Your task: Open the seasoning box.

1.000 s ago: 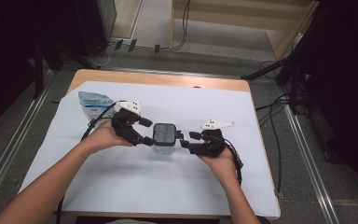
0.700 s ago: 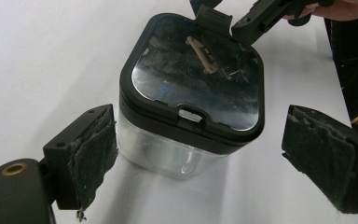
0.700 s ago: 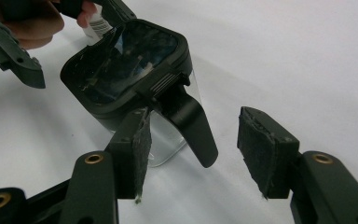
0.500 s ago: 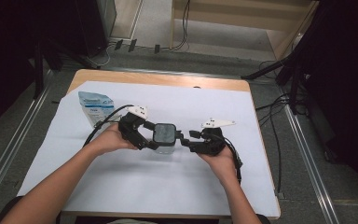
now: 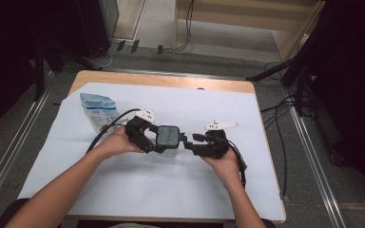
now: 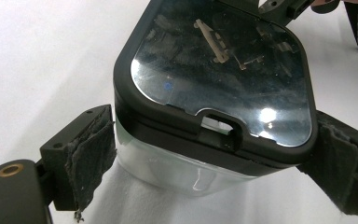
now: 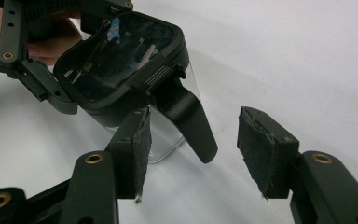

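Clear square container with black lid [image 5: 167, 138] stands upright, base hidden. Left gripper [image 5: 148, 137] fingers clasp it; right gripper [image 7: 191, 149] fingers half-open around its lid tab [image 7: 186, 119].

Pouch [image 5: 96, 110] behind left gripper [image 5: 148, 137]

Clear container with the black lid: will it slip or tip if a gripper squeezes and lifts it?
The container has glossy clear walls, so it is probably slippery against the pads. It looks empty, likely light. The lid and black latch tab add weight up top, so it might tip if pushed high.
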